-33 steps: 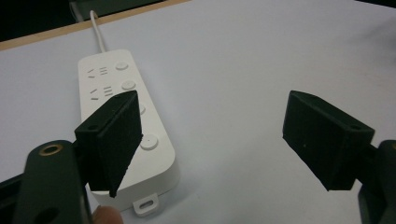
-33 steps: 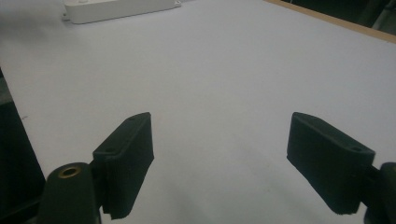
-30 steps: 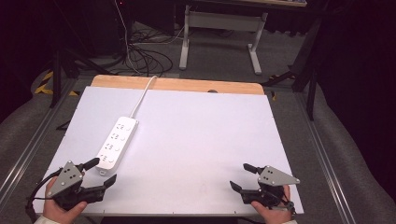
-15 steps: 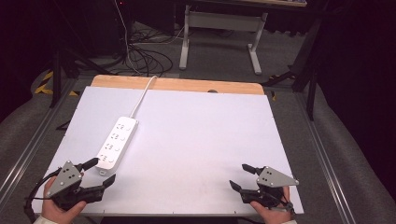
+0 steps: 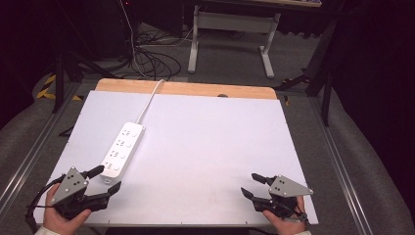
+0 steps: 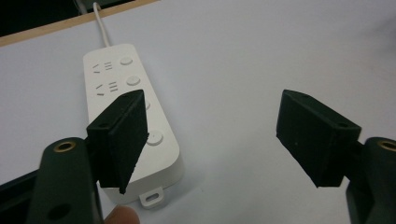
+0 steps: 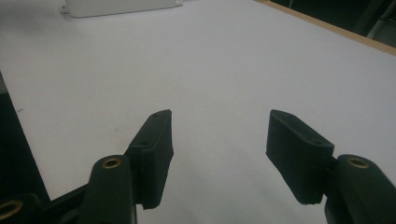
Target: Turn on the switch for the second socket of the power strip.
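While the high view looks down on the white-topped counter (image 5: 205, 147) with its wooden far edge, a white rectangular plastic power strip (image 5: 123, 149) lies in the left half of the frame, slanting from lower left to upper right, and its white cable (image 5: 149, 100) runs up over the wooden edge. At the lower left corner of this frame a hand (image 5: 61, 218) holds the left gripper (image 5: 103, 178), whose fingers (image 5: 94, 171) stand apart and hold nothing; the upper finger tip lies just beside the near end of the strip. At the lower right, another hand (image 5: 284, 226) holds the right gripper (image 5: 253, 185), well apart from the strip, its fingers likewise spread over bare counter with nothing between them.

From the left gripper view, the two black fingers (image 6: 122, 135) rise from the bottom corners, wide apart and empty. The power strip (image 6: 128, 107) fills the left centre of the frame, its near end partly hidden behind the left finger, a small mounting tab at its bottom edge; whether the finger touches it cannot be told.

From the right gripper view, the black fingers (image 7: 156, 151) stand open above plain white counter (image 7: 210, 70), gripping nothing. One end of the power strip (image 7: 121, 7) sits at the top left edge of the frame, far from the fingers.
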{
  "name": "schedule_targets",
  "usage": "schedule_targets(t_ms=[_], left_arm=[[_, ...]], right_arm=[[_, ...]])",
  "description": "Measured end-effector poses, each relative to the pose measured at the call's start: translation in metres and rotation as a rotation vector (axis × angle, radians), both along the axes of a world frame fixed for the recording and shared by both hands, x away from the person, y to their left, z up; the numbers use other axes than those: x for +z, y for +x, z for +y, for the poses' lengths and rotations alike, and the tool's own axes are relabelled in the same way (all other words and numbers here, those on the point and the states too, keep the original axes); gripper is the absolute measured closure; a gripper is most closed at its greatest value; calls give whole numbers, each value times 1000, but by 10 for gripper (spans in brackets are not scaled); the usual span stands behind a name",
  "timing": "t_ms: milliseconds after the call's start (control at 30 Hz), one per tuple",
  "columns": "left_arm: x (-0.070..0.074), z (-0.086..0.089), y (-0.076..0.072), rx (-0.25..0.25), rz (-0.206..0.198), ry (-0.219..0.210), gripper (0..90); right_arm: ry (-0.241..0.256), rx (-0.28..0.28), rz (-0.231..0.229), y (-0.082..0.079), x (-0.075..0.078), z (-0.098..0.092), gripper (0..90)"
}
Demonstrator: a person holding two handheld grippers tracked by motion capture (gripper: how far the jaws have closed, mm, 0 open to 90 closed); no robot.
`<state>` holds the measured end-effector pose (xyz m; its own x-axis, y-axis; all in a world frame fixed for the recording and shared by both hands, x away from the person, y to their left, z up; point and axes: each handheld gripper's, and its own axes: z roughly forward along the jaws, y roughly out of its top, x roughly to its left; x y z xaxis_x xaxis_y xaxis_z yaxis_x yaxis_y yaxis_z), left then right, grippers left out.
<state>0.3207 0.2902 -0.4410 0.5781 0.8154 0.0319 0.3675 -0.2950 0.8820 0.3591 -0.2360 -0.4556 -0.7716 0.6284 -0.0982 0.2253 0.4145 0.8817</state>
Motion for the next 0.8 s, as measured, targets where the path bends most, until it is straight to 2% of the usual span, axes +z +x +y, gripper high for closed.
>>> schedule_targets(t_ms=[233,367,433,800], left_arm=[[11,1,10,8,30,-4,323],[19,1,19,19,41,-14,395],[25,0,27,24,37,-12,400],[35,-8,45,18,48,-20,436]], right_arm=[[4,12,16,1,-1,1,421],[5,19,26,2,-1,1,429],[7,23,29,2,-2,1,429],[11,25,31,1,-2,0,428]])
